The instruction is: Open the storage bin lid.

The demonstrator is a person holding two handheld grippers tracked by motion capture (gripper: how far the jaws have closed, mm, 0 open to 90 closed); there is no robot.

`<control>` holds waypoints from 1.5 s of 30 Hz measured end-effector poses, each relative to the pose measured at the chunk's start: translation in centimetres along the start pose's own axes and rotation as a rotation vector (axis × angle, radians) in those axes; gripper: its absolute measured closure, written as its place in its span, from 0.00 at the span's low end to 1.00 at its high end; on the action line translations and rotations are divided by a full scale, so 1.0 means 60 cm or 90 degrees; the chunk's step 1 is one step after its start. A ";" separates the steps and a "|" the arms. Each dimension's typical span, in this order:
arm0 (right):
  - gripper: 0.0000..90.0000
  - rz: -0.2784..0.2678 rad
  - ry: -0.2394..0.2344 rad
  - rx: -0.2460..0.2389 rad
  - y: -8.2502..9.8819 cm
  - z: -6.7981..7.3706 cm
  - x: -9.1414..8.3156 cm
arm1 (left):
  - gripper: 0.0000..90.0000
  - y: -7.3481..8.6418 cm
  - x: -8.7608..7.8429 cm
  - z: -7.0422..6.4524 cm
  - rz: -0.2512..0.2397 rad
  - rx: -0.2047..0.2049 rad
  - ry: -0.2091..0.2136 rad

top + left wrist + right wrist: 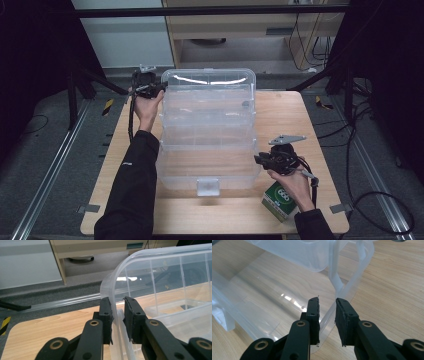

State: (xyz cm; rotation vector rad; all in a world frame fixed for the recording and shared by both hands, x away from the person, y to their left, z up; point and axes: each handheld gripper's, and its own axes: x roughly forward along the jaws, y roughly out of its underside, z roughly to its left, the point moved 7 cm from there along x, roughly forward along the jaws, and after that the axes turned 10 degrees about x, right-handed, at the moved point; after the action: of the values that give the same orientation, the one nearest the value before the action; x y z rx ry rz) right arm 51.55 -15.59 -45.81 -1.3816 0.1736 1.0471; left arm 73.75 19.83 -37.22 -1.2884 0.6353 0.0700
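Note:
A clear plastic tiered box stands opened out on the wooden table, its trays stepped back toward a raised lid. My left gripper is at the far left corner, and in the left gripper view its jaws are closed on the lid's curved rim. My right gripper is at the right side of the lowest tray. In the right gripper view its jaws pinch that tray's clear wall.
A green and white carton lies at the near right table edge, under the right hand. A white latch sits on the box's front. Dark frame legs and cables surround the table; a cabinet stands behind.

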 end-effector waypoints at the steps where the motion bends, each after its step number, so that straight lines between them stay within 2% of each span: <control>1: 0.81 0.001 0.000 0.004 0.001 0.000 0.000 | 0.85 0.001 0.002 0.001 0.001 -0.002 0.000; 7: 0.81 -0.002 0.000 0.002 0.001 0.000 0.000 | 0.85 0.004 0.011 0.003 0.004 -0.012 0.001; 21: 0.81 -0.003 0.001 0.000 0.001 0.000 0.000 | 0.84 0.004 0.013 0.008 0.010 -0.011 0.002; 22: 0.81 -0.003 0.002 -0.001 0.001 0.000 0.000 | 0.86 0.004 0.010 0.013 0.007 -0.004 -0.006; 23: 0.81 -0.003 0.002 -0.001 0.001 0.000 0.000 | 0.89 0.002 0.008 0.011 -0.003 -0.006 0.014; 24: 0.81 -0.003 0.001 -0.001 0.001 0.000 0.000 | 0.89 0.001 0.006 0.010 -0.004 -0.002 0.016; 25: 0.81 -0.003 0.001 -0.001 0.001 0.000 0.000 | 0.90 0.001 0.006 0.010 -0.004 -0.002 0.016; 26: 0.81 -0.003 0.001 -0.001 0.001 0.000 0.000 | 0.90 0.000 0.002 0.011 0.001 0.013 0.003; 28: 0.80 -0.002 -0.005 -0.002 0.002 0.002 0.000 | 0.91 -0.001 -0.004 0.012 0.001 0.013 0.003; 29: 0.80 -0.001 -0.002 -0.001 0.002 0.003 0.000 | 0.91 0.000 -0.010 0.016 0.005 0.009 -0.003; 30: 0.80 -0.002 -0.001 -0.005 0.002 0.003 0.001 | 0.91 0.002 -0.021 0.019 -0.001 0.001 0.003; 31: 0.80 -0.003 -0.001 -0.005 0.001 0.003 0.001 | 0.90 0.002 -0.021 0.019 -0.001 0.001 0.003; 34: 0.80 -0.001 -0.004 0.001 0.002 0.003 0.000 | 0.86 0.011 -0.045 0.025 0.004 0.012 0.002; 35: 0.80 -0.001 -0.003 0.001 0.002 0.003 0.000 | 0.83 0.017 -0.061 0.026 0.001 0.010 0.007; 36: 0.80 -0.001 -0.003 0.001 0.002 0.003 0.000 | 0.82 0.017 -0.061 0.026 0.001 0.010 0.007; 37: 0.80 0.000 -0.002 0.001 0.002 0.003 0.000 | 0.80 0.027 -0.081 0.023 -0.003 0.013 0.019; 38: 0.80 0.000 -0.002 0.001 0.002 0.003 0.000 | 0.79 0.027 -0.081 0.023 -0.003 0.013 0.019; 40: 0.80 0.000 -0.004 0.002 0.002 0.003 0.000 | 0.78 0.038 -0.103 0.017 -0.010 0.026 0.025; 41: 0.80 0.002 -0.004 0.005 0.002 0.003 0.000 | 0.75 0.052 -0.125 0.007 -0.012 0.022 0.044; 42: 0.80 0.002 -0.004 0.005 0.002 0.003 0.000 | 0.74 0.052 -0.125 0.007 -0.012 0.022 0.044; 43: 0.80 0.003 -0.004 0.005 0.002 0.003 0.000 | 0.72 0.070 -0.143 -0.003 -0.012 0.024 0.063; 45: 0.80 0.001 -0.003 0.001 0.001 0.002 0.000 | 0.70 0.080 -0.151 -0.009 -0.011 0.028 0.068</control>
State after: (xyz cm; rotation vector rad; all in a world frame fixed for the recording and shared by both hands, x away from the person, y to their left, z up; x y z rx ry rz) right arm 51.44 -15.47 -45.85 -1.3777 0.1720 1.0522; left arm 64.16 23.46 -37.14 -1.2613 0.7133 -0.0265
